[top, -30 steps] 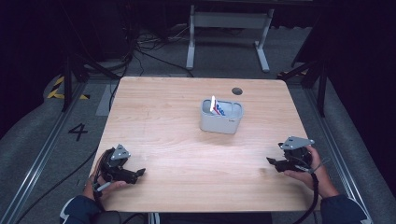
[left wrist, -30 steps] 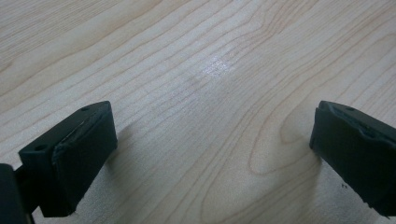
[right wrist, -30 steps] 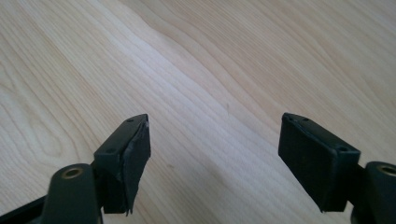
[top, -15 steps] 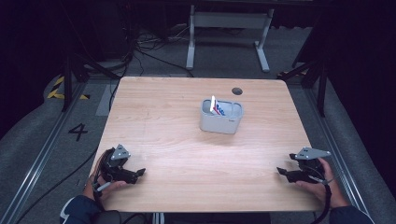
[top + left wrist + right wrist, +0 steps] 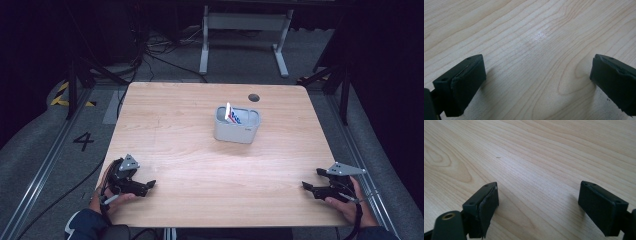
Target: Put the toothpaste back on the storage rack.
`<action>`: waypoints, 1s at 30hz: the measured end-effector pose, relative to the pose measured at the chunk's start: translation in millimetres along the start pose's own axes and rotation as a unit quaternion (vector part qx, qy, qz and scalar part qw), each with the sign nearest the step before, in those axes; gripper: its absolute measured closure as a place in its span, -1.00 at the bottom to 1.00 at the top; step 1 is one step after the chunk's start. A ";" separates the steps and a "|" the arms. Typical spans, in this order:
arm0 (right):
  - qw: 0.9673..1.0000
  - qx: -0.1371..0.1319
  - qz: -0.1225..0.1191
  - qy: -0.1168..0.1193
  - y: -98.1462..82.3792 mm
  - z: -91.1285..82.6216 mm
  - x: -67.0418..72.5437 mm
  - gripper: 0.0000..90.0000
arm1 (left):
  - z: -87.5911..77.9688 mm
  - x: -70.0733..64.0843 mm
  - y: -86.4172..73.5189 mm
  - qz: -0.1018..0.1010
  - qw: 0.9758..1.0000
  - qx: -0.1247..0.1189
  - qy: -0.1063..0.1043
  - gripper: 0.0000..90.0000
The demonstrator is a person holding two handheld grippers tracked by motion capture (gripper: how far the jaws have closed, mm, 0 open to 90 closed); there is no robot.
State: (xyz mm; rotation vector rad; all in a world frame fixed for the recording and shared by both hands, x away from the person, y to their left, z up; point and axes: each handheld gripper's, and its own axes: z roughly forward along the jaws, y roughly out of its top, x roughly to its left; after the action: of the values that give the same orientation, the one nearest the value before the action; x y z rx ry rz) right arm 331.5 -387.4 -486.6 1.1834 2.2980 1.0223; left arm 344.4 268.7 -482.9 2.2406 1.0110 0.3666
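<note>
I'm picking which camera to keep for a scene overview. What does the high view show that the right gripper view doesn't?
High view: the grey bin near the table's middle with a white card standing in it, the dark round hole in the tabletop, both hands, the left tool, and the floor with cables.

Right gripper view: a close look at the wood grain and a tiny speck on it.

Both: the wooden table and the right tool, jaws wide apart with nothing between them.

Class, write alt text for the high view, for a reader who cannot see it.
A light wooden table holds a grey plastic bin with a white card standing in it, right of centre. At the near edge, hands rest the open left claw and open right claw at opposite corners, both empty.
</note>
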 end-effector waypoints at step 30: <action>1.000 0.000 0.012 -0.013 -1.9 -1.9 -2.9 -0.64 | 0.0 -0.1 -0.2 -0.001 1.000 -0.001 0.000 -0.98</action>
State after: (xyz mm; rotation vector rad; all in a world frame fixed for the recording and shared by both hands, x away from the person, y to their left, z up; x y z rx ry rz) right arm 331.0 -391.4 -486.8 1.2203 2.2692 1.0077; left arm 344.2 268.7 -483.0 2.2384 1.0118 0.3659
